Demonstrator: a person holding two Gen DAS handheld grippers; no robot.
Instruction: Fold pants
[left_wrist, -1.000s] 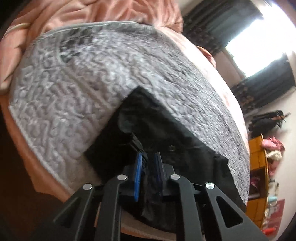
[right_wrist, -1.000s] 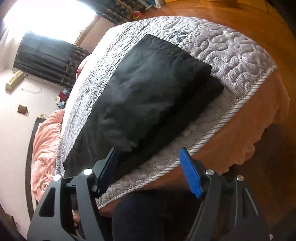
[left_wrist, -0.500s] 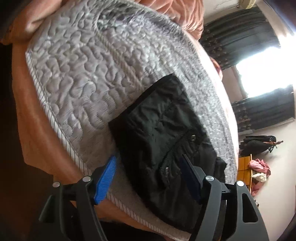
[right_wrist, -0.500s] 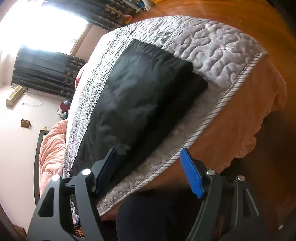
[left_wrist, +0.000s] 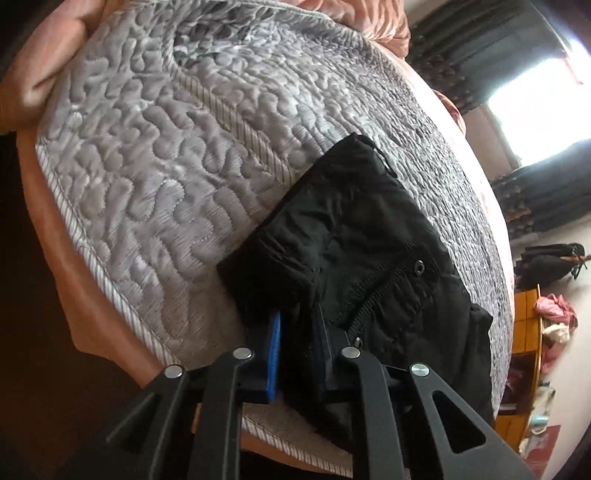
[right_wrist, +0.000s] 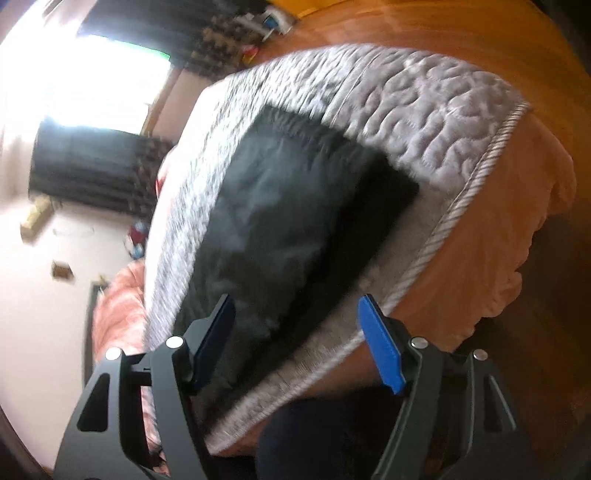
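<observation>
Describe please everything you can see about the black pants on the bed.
The black pants are a folded, roughly rectangular bundle of thin, slightly shiny, wrinkled fabric. A stitched seam and a small round snap show on top. They lie flat on the grey quilted bedspread, near its corded edge. The left gripper is shut on the near edge of the cloth, having just closed. The right gripper is open by the opposite end, not pressing them.

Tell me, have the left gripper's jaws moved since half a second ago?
Yes. The left gripper stood open astride the black pants near the gray quilt's corded edge; its jaws have just been closing and now pinch a fold of the pants.
</observation>
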